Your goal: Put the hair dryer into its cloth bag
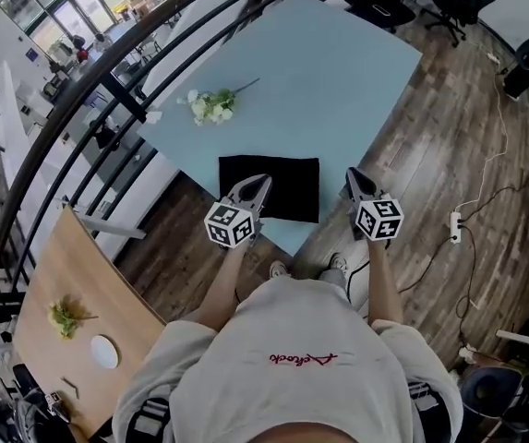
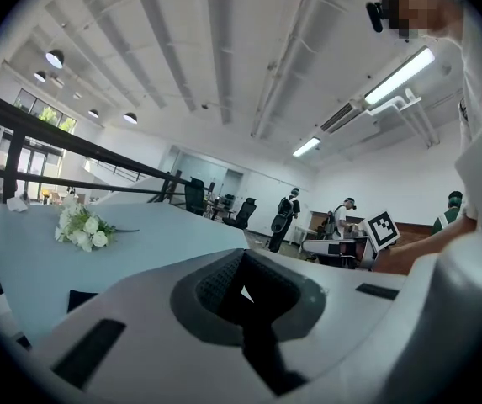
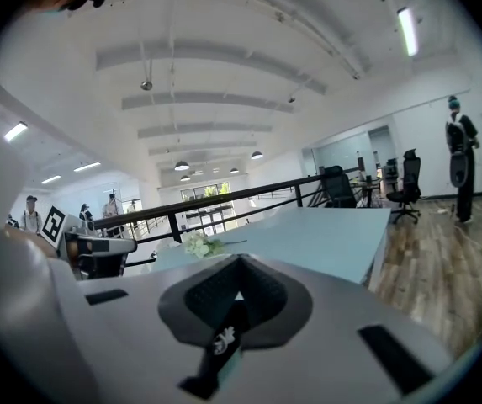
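A flat black cloth bag lies on the light blue table near its front edge. My left gripper hovers over the bag's left part, jaws shut with nothing between them. A corner of the bag shows low in the left gripper view, past the closed left gripper. My right gripper is held just right of the bag at the table's corner, also shut and empty. In its own view the right gripper points across the table. No hair dryer shows in any view.
A sprig of white flowers lies further back on the table, also visible as flowers and flowers. A black railing runs along the left. A wooden table stands lower left. Cables and a power strip lie on the floor at right.
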`<state>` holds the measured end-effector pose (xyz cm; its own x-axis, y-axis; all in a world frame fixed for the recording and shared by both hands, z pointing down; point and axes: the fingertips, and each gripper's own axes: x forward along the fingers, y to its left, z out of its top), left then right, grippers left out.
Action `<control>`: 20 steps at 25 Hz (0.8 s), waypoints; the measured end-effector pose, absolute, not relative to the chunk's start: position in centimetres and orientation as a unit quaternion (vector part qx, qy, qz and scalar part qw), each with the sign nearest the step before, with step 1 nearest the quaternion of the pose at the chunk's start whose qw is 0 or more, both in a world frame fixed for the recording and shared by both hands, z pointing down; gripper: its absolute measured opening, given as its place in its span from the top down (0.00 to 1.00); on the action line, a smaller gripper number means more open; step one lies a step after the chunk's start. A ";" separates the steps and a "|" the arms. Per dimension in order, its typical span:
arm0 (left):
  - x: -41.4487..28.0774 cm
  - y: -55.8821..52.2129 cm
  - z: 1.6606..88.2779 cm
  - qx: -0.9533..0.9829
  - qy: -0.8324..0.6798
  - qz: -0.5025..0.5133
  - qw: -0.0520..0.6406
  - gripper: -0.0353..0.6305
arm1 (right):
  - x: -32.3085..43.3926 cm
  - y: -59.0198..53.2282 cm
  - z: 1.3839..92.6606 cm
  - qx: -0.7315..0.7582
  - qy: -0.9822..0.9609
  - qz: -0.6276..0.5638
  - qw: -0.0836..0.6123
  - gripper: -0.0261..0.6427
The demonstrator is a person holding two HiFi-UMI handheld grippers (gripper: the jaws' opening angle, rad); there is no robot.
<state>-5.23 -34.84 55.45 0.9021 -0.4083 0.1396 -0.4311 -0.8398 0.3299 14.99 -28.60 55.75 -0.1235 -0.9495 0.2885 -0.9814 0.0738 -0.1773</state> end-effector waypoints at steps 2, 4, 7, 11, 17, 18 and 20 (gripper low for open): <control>-5.1 -34.5 55.5 0.959 -0.216 0.034 0.179 0.94 | 15.0 -27.6 55.7 0.663 -0.729 0.165 0.049 0.94; -4.9 -34.1 55.2 0.960 -0.215 0.034 0.176 0.94 | 15.2 -26.9 55.6 0.664 -0.728 0.165 0.049 0.94; -5.0 -33.8 54.8 0.960 -0.219 0.032 0.172 0.94 | 15.2 -26.5 55.1 0.662 -0.731 0.159 0.049 0.94; -4.8 -32.6 54.4 0.958 -0.230 0.032 0.167 0.94 | 15.0 -26.0 54.3 0.649 -0.745 0.144 0.057 0.94; -2.6 -28.9 53.6 0.956 -0.243 0.033 0.162 0.94 | 16.3 -23.0 53.7 0.631 -0.761 0.137 0.064 0.94; -2.3 -28.2 53.5 0.956 -0.245 0.033 0.161 0.94 | 16.7 -22.3 53.7 0.629 -0.762 0.137 0.064 0.94; -1.7 -26.7 53.5 0.955 -0.248 0.035 0.160 0.94 | 17.3 -21.0 53.8 0.626 -0.765 0.138 0.066 0.94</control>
<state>-1.71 -26.71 53.55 0.8743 -0.4626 0.1471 -0.4853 -0.8256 0.2878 17.30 -21.04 53.83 -0.2088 -0.9392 0.2726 -0.9753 0.1797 -0.1282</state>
